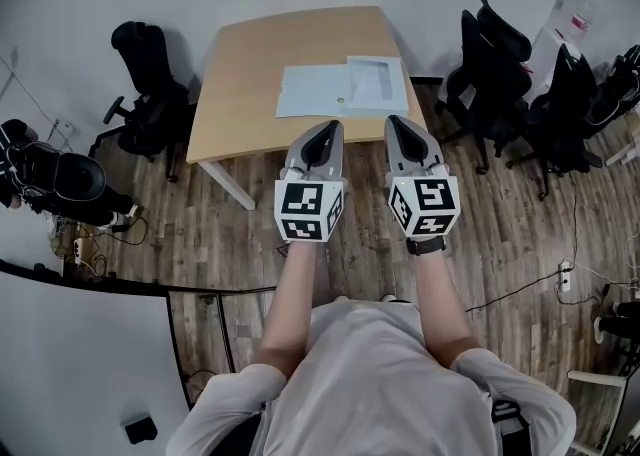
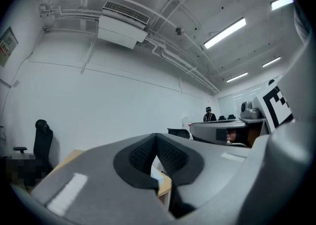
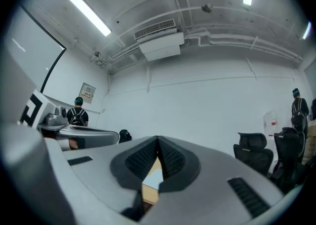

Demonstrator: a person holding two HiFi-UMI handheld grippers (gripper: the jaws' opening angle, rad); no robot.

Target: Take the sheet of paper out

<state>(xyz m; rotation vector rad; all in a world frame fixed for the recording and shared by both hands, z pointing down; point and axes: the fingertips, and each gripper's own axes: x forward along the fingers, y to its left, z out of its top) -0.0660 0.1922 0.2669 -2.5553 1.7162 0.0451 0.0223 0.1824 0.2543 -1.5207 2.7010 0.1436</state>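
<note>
- Currently the left gripper [image 1: 332,128] and the right gripper [image 1: 393,122] are hovering level, side by side, just short of the near edge of the wooden table [image 1: 240,74]. Both claws are pinched closed on nothing.
- A pale document wallet [image 1: 312,94] is lying flat near the middle of the tabletop, well apart from both claws. The sheet of paper is presumably inside it, though I cannot tell it apart from the wallet.
- Reaching in with closed tips is likely just to be pushing the wallet across the smooth top, since nothing is pinning it.
- Gripping too deep is risking catching wallet and sheet together, so both come up.
- A hard pinch on a thin edge is risking a crease or tear.
</note>
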